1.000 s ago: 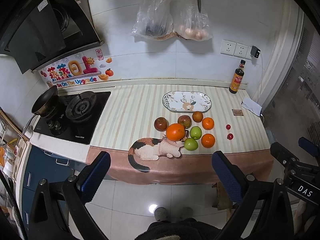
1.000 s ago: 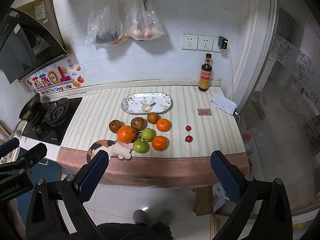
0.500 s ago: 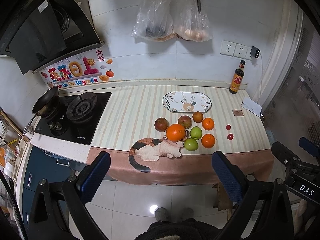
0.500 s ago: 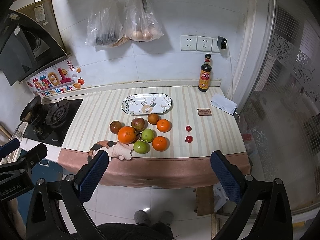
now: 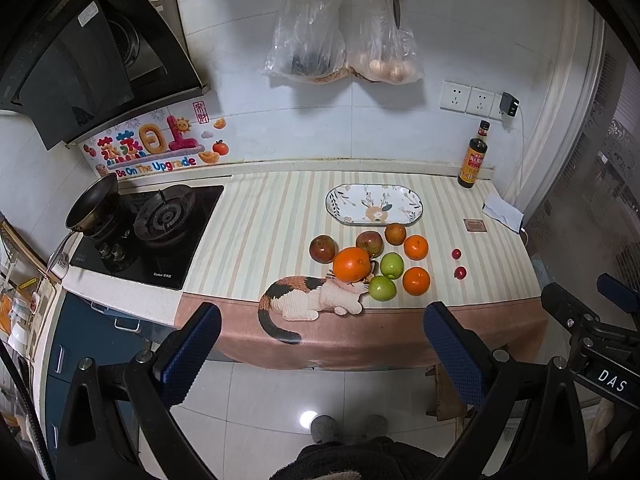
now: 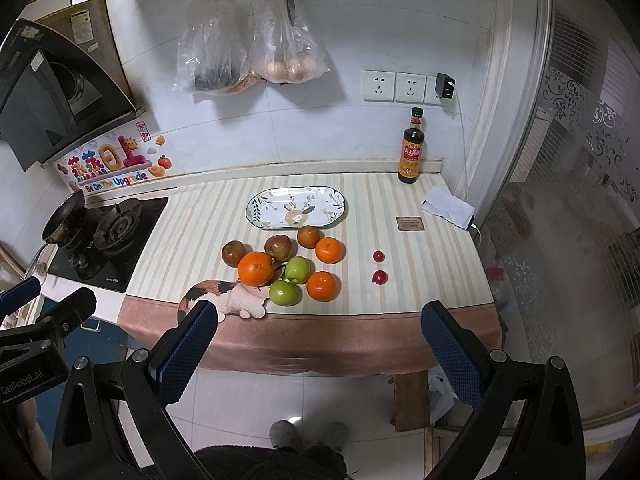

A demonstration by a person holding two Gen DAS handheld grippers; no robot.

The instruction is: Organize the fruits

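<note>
Fruit lies in a cluster on the striped counter cloth: a big orange (image 5: 351,264) (image 6: 256,268), two smaller oranges (image 5: 416,281) (image 6: 322,286), two green apples (image 5: 382,288) (image 6: 285,293), reddish apples (image 5: 322,248) (image 6: 277,247) and two small red fruits (image 5: 460,272) (image 6: 379,277). Behind them sits an oval patterned plate (image 5: 340,208) (image 6: 256,216) holding nothing. My left gripper (image 5: 322,344) and right gripper (image 6: 320,344) both stand open, held back from the counter's front edge above the floor, with nothing between their fingers.
A gas stove (image 5: 160,216) with a pan (image 5: 92,200) is at the left. A sauce bottle (image 6: 412,152), a folded cloth (image 6: 448,208) and a small card (image 6: 410,223) sit at the right. Bags (image 6: 248,52) and scissors hang on the wall. A cat figure (image 5: 308,300) decorates the cloth edge.
Both views have shifted only very slightly; the fruit and plate have not moved and both grippers stay open.
</note>
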